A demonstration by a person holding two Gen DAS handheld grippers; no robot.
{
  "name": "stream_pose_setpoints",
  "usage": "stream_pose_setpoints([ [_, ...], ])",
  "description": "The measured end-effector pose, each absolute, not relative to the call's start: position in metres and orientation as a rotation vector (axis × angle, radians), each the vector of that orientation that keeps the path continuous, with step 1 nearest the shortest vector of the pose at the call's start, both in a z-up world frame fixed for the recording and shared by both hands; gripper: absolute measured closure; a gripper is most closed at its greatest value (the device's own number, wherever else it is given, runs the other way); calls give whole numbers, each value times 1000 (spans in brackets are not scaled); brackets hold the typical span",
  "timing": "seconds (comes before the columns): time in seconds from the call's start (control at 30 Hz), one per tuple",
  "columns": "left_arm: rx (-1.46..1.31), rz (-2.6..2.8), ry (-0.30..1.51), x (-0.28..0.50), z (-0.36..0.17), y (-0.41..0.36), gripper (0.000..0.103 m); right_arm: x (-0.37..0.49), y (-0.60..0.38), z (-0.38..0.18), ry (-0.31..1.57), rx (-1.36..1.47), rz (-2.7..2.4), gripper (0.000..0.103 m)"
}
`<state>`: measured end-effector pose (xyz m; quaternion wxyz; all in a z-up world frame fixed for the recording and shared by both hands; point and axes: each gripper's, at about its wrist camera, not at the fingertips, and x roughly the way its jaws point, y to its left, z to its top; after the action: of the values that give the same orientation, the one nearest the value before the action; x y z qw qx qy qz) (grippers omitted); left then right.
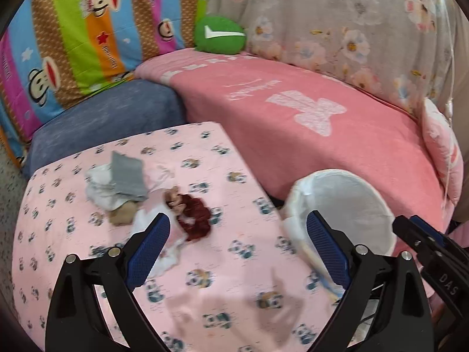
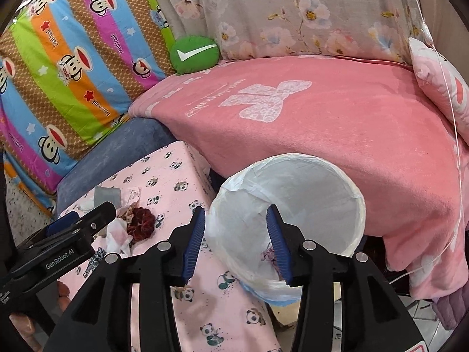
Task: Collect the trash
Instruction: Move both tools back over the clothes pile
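Observation:
A heap of trash lies on the pink panda cloth (image 1: pixel 222 267): a grey scrap (image 1: pixel 127 176), white tissue (image 1: pixel 98 189), a tan lump (image 1: pixel 123 215) and a dark red crumpled piece (image 1: pixel 196 215). My left gripper (image 1: pixel 239 234) is open just in front of the heap, with nothing between its fingers. The white-lined bin (image 2: pixel 307 202) stands at the cloth's right edge. My right gripper (image 2: pixel 236 234) hangs open over the bin's mouth. A small pinkish scrap (image 2: pixel 268 256) lies inside, by the right finger. The right wrist view also shows the red piece (image 2: pixel 142 223) and the left gripper (image 2: pixel 88 220).
A pink blanket (image 2: pixel 337 123) covers the couch behind the bin. A blue cushion (image 1: pixel 111 120), a striped monkey-print pillow (image 1: pixel 73 44) and a green round cushion (image 1: pixel 219 33) sit at the back left. Speckled floor (image 1: pixel 10 184) lies to the left.

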<state>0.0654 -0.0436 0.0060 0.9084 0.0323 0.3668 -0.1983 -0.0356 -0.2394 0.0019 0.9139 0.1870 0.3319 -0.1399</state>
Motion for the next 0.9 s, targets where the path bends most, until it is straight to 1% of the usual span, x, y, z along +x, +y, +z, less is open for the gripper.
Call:
stream_pose_setpoints([
  [0.1, 63, -340, 774, 69, -2, -17, 9, -30, -220, 1, 699, 372, -255, 58],
  [0.47, 104, -157, 837, 79, -34, 62, 8, -1, -149, -9, 765, 316, -147, 58],
  [0.7, 77, -103, 916, 91, -58, 98, 8, 23, -110, -20, 799, 284, -88, 58],
  [0.9, 61, -104, 943, 98, -77, 116, 8, 48, -86, -30, 818, 269, -58, 58],
])
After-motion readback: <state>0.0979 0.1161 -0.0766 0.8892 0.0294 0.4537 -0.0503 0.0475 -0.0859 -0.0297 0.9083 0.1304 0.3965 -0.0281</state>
